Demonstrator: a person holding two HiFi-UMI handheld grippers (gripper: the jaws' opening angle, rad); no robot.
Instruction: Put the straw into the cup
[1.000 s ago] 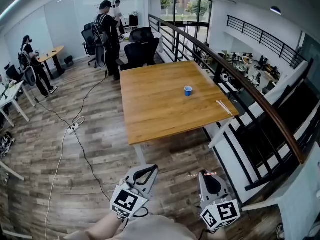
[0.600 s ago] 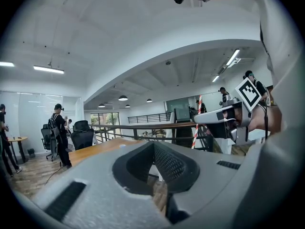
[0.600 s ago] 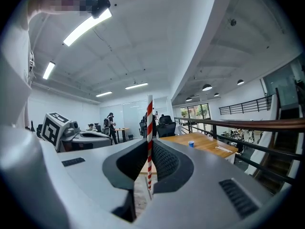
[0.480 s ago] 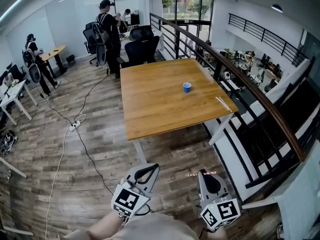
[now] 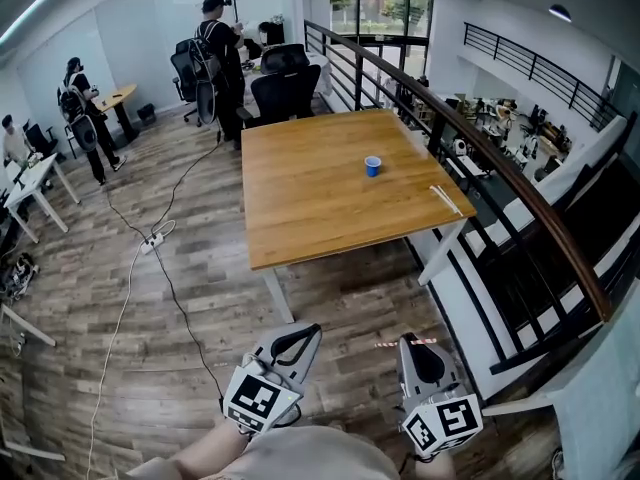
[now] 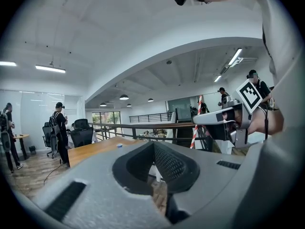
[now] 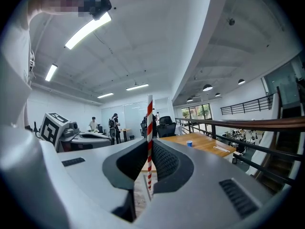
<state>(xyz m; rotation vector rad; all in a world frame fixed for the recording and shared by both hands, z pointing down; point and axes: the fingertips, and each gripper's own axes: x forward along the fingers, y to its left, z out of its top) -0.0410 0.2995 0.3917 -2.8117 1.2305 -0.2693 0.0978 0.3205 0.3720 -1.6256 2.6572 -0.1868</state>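
Observation:
A small blue cup (image 5: 372, 166) stands on the wooden table (image 5: 310, 208), far ahead of both grippers; it also shows as a small cup (image 7: 189, 143) in the right gripper view. My right gripper (image 7: 149, 144) is shut on a red-and-white striped straw (image 7: 149, 128) that stands up between its jaws. In the head view the right gripper (image 5: 405, 344) is low, above the floor, with the straw (image 5: 400, 345) sticking out sideways. The left gripper (image 5: 304, 331) is beside it, shut, with nothing held.
White straws (image 5: 445, 200) lie at the table's right edge. A dark railing (image 5: 520, 203) runs along the right. Office chairs (image 5: 285, 93) stand behind the table. People (image 5: 218, 58) stand at the back left. A cable (image 5: 150, 258) crosses the wooden floor.
The table and cup have shifted slightly up in the head view. People at the back have moved a little. Both grippers hold the same pose.

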